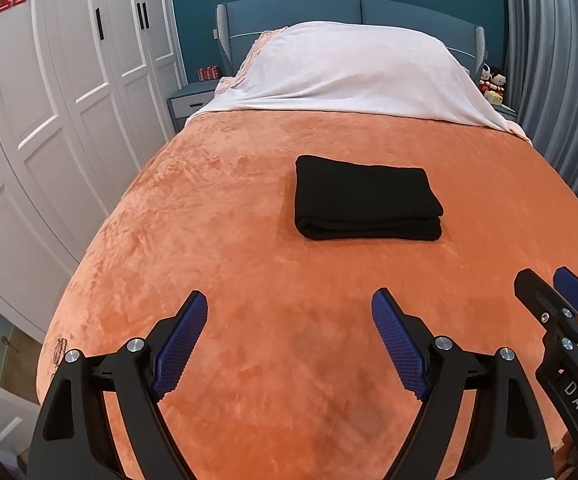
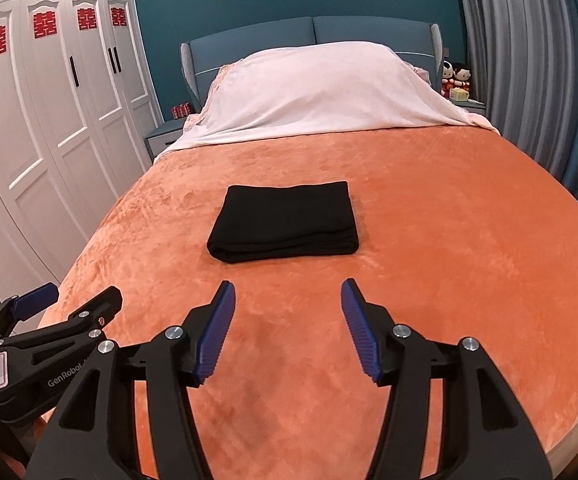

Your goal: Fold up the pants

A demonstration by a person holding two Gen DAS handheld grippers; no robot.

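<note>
The black pants [image 1: 365,198] lie folded into a neat thick rectangle on the orange bedspread [image 1: 229,240]; they also show in the right wrist view [image 2: 287,220]. My left gripper [image 1: 289,304] is open and empty, held above the blanket well short of the pants. My right gripper [image 2: 288,292] is open and empty, also short of the pants, near their front edge. The right gripper appears at the right edge of the left wrist view [image 1: 557,292], and the left gripper at the left edge of the right wrist view [image 2: 77,296].
A white sheet covers the pillows [image 1: 349,72] at the blue headboard [image 1: 329,12]. White wardrobes [image 1: 49,100] stand on the left, grey curtains [image 1: 557,60] on the right. Nightstands flank the bed, with dolls [image 2: 455,76] on the right one.
</note>
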